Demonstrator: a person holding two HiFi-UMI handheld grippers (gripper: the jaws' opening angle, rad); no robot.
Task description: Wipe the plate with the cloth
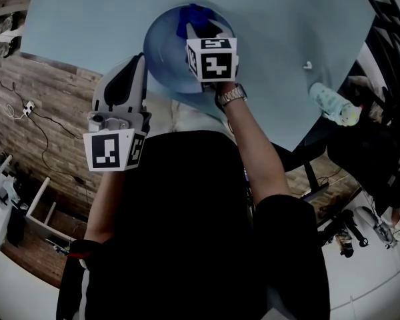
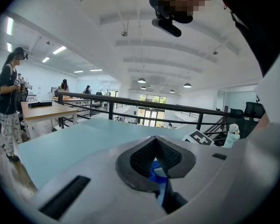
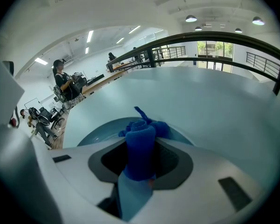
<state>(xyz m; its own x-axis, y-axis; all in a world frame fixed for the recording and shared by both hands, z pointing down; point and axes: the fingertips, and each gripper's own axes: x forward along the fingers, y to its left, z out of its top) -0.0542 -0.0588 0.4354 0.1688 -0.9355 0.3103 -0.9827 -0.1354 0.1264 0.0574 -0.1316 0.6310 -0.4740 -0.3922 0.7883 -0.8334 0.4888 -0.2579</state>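
Right gripper view: right gripper [image 3: 140, 166] clamps the cloth [image 3: 140, 141], plate [image 3: 95, 132] just beyond its fingertips; left gripper [image 2: 157, 171] pinches the rim.

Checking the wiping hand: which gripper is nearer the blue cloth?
Right. The right gripper is clamped on the cloth over the plate; the left gripper sits left of it, gripping the plate's rim.

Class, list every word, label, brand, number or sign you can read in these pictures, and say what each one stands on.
No words, numbers or brand names can be read in any view.
Left marker cube: black-and-white square patterns only, no letters.
Right marker cube: the same, patterns only.
Bottle: its print is too small and blurred to read.
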